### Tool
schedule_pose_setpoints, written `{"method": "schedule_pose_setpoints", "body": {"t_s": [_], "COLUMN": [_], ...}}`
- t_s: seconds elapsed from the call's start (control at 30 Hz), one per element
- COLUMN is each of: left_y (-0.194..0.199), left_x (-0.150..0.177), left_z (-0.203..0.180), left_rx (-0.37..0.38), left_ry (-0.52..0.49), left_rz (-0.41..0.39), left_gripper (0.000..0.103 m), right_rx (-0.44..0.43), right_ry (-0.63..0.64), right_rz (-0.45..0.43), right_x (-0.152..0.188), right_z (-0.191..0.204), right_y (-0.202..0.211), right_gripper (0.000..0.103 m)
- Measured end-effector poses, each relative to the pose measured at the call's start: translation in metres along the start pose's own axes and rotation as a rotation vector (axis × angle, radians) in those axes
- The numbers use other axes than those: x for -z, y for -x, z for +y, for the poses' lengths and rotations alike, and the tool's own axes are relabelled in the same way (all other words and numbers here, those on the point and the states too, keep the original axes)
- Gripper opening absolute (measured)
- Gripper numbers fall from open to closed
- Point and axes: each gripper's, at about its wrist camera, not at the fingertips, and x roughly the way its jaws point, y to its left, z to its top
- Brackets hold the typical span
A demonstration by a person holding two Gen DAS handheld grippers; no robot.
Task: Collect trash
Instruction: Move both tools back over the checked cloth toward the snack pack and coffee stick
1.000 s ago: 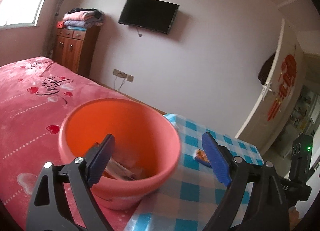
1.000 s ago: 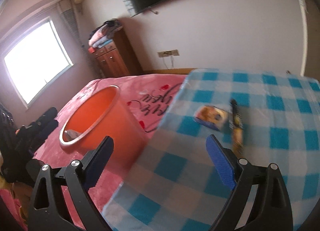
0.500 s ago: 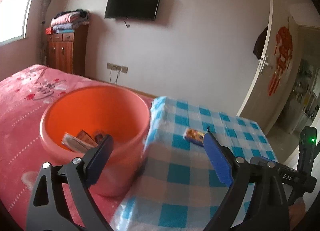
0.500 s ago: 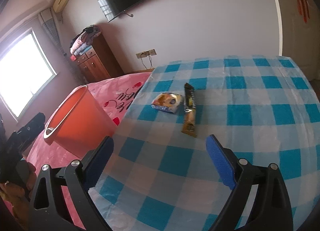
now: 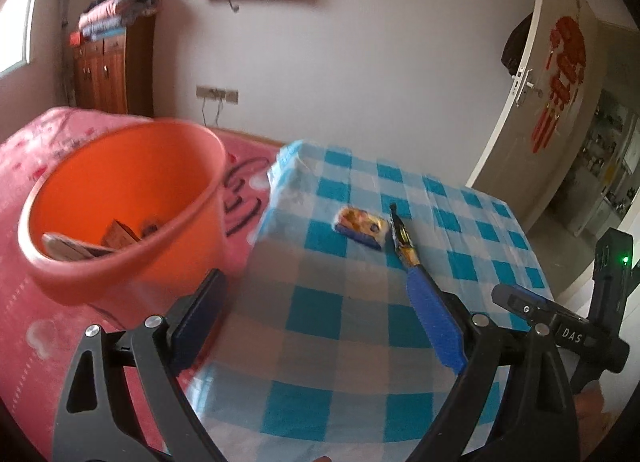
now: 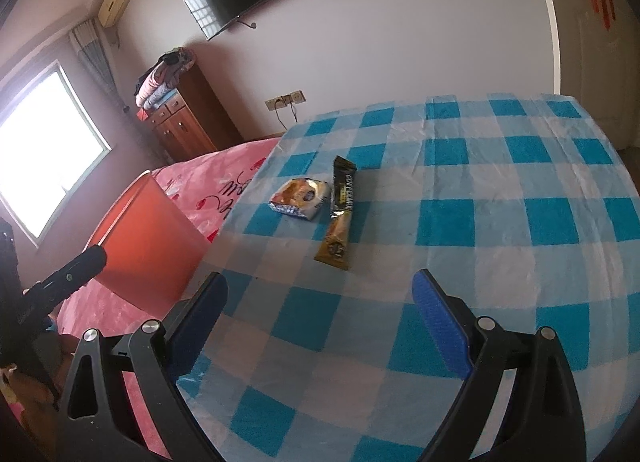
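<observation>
- Our right tongs (image 6: 320, 302) stand wide apart and hold nothing, hovering over the near part of the bench (image 6: 500, 190) with its blue-and-white checked cloth.
- Ahead of these tongs, between the lines of the two fingers and nearer the left one, lies a long gold-and-black sachet (image 6: 341, 214), flat on the cloth, apart from the fingertips.
- Just left of the sachet, almost touching it, we see a small snack packet (image 6: 300, 198), also flat.
- Our left tongs (image 5: 320, 302) are likewise wide and empty, at the bench's left edge.
- From them, the snack packet (image 5: 362, 227) and sachet (image 5: 404, 240) lie ahead and to the right; the sachet's near end sits just beyond the right fingertip in this view.
- Ahead of the left finger is the orange bucket (image 5: 120, 198), on the pink bed (image 5: 24, 302) beside the bench, with a few wrappers (image 5: 80, 246) inside.
</observation>
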Motion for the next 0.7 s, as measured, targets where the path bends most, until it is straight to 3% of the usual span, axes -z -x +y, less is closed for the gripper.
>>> {"method": "schedule_pose_setpoints", "body": {"t_s": [0.37,0.53,0.7], "left_y": [-0.06,-0.093,-0.131], "left_x": [-0.004,-0.008,-0.013], "left_z": [-0.02,-0.027,-0.028], "left_rx": [-0.024,0.003,0.066], "left_ry": [0.016,0.072,0.191], "left_rz": [0.093,0.147,0.208], "left_gripper": [0.092,0.092,0.091], "right_rx": [0.011,-0.001,-0.01], "right_ry": [0.033,0.035,0.045], "right_rz": [0.03,0.059,0.075], "right_x": [-0.011,-0.018,-0.022], "right_z": [-0.018,-0.022,-0.021], "right_y": [-0.028,-0.049,-0.067], "right_gripper": [0.092,0.092,0.092]}}
